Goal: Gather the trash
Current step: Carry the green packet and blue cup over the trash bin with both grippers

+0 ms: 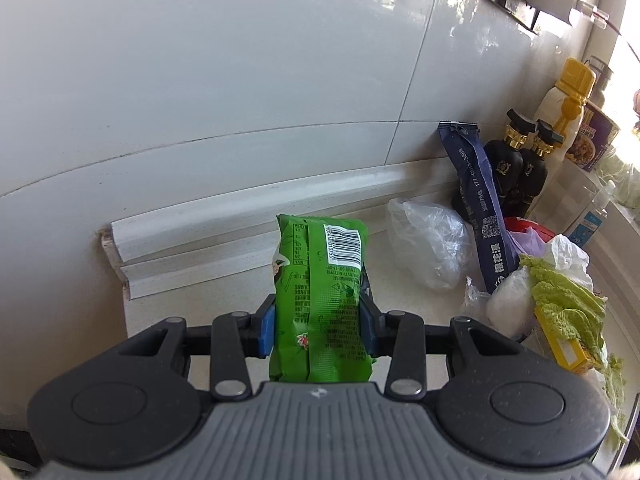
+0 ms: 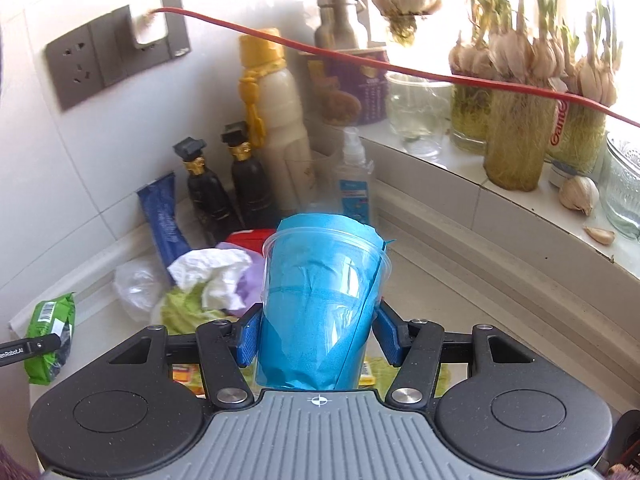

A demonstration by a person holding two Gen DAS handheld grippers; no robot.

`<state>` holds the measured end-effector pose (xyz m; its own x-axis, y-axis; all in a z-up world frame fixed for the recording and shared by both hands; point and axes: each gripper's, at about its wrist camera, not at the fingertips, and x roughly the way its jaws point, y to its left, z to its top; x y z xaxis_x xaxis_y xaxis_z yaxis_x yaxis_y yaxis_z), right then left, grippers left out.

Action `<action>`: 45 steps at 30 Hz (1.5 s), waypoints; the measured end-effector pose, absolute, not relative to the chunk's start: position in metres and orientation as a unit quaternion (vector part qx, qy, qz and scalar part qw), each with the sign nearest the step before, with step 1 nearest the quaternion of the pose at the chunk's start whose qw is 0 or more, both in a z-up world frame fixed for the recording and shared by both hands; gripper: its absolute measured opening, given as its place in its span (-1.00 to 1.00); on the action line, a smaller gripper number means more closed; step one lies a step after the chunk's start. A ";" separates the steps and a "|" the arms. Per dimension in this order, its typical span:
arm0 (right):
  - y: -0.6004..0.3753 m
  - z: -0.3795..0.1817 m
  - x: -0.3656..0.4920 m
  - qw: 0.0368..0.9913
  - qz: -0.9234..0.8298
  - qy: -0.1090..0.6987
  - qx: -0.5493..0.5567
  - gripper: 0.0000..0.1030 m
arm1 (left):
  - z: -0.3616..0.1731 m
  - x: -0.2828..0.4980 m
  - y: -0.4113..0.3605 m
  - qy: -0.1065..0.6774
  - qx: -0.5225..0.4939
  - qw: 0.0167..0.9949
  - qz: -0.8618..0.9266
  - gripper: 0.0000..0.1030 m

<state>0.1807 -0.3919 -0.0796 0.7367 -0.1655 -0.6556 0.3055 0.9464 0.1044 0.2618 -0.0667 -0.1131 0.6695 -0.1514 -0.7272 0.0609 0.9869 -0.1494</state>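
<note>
Both grippers clamped: left gripper (image 1: 318, 320) w/ green wrapper (image 1: 320, 280), right gripper (image 2: 318, 330) w/ blue-lined cup (image 2: 320, 304).

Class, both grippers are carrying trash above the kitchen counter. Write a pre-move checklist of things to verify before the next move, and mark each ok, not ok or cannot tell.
1. Left gripper clamps the green snack wrapper, blue pads on both sides: ok.
2. Right gripper grips the clear plastic cup stuffed with blue paper: ok.
3. Cup upright, paper staying inside: ok.
4. Trash bin or bag to drop into is in view: not ok, neither view shows one.
5. Red cable clear of the cup's path: cannot tell; it crosses the right wrist view above the cup.
6. Counter cleared of trash: not ok; the white tissue and cabbage leaf remain.
</note>
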 end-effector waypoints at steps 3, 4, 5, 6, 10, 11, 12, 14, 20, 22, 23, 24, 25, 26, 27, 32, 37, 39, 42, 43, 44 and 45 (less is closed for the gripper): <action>-0.376 -0.074 0.178 0.928 -0.117 0.338 0.101 0.11 | -0.109 0.254 -0.058 0.403 -0.062 0.911 -0.058 -0.28; -0.370 -0.072 0.177 0.929 -0.114 0.337 0.101 0.11 | -0.107 0.251 -0.053 0.403 -0.064 0.911 -0.058 -0.28; -0.364 -0.071 0.176 0.930 -0.110 0.337 0.100 0.11 | -0.106 0.247 -0.049 0.403 -0.068 0.911 -0.057 -0.28; -0.358 -0.069 0.175 0.930 -0.106 0.338 0.100 0.11 | -0.105 0.244 -0.045 0.404 -0.070 0.910 -0.057 -0.28; -0.335 -0.065 0.170 0.931 -0.090 0.341 0.094 0.11 | -0.101 0.231 -0.028 0.406 -0.080 0.909 -0.053 -0.28; -0.329 -0.065 0.169 0.931 -0.086 0.343 0.093 0.11 | -0.100 0.228 -0.023 0.406 -0.083 0.908 -0.051 -0.28; -0.325 -0.064 0.168 0.931 -0.082 0.344 0.092 0.11 | -0.100 0.225 -0.018 0.407 -0.086 0.908 -0.050 -0.28; -0.314 -0.063 0.166 0.931 -0.074 0.346 0.089 0.11 | -0.098 0.217 -0.005 0.409 -0.092 0.906 -0.050 -0.28; -0.284 -0.063 0.163 0.930 -0.054 0.350 0.095 0.11 | -0.099 0.200 0.021 0.416 -0.104 0.902 -0.044 -0.28; -0.273 -0.064 0.163 0.930 -0.047 0.353 0.094 0.11 | -0.099 0.195 0.030 0.416 -0.109 0.902 -0.041 -0.28; -0.268 -0.065 0.163 0.929 -0.044 0.355 0.093 0.11 | -0.099 0.193 0.034 0.417 -0.111 0.901 -0.040 -0.28; -0.263 -0.066 0.163 0.929 -0.041 0.356 0.091 0.11 | -0.099 0.191 0.039 0.417 -0.114 0.901 -0.038 -0.28; -0.258 -0.067 0.162 0.929 -0.036 0.358 0.090 0.11 | -0.099 0.189 0.043 0.419 -0.115 0.900 -0.036 -0.28; -0.253 -0.068 0.162 0.928 -0.032 0.360 0.089 0.11 | -0.100 0.187 0.047 0.420 -0.116 0.899 -0.034 -0.28; -0.247 -0.069 0.162 0.928 -0.028 0.362 0.088 0.11 | -0.101 0.185 0.050 0.421 -0.117 0.899 -0.032 -0.28; -0.218 -0.082 0.163 0.923 -0.004 0.377 0.080 0.11 | -0.108 0.172 0.069 0.431 -0.118 0.894 -0.022 -0.28; -0.187 -0.097 0.165 0.915 0.023 0.398 0.068 0.11 | -0.120 0.159 0.089 0.446 -0.127 0.886 -0.007 -0.28; -0.174 -0.103 0.165 0.911 0.034 0.406 0.061 0.11 | -0.125 0.154 0.096 0.450 -0.129 0.883 -0.002 -0.28; -0.154 -0.111 0.167 0.906 0.052 0.418 0.049 0.11 | -0.133 0.148 0.105 0.459 -0.133 0.879 0.007 -0.28; -0.148 -0.114 0.167 0.904 0.058 0.422 0.046 0.11 | -0.136 0.145 0.108 0.461 -0.134 0.877 0.010 -0.28; -0.142 -0.117 0.167 0.902 0.063 0.425 0.042 0.11 | -0.139 0.142 0.112 0.464 -0.135 0.875 0.013 -0.28; -0.136 -0.120 0.168 0.900 0.068 0.428 0.038 0.11 | -0.142 0.140 0.115 0.467 -0.137 0.873 0.016 -0.28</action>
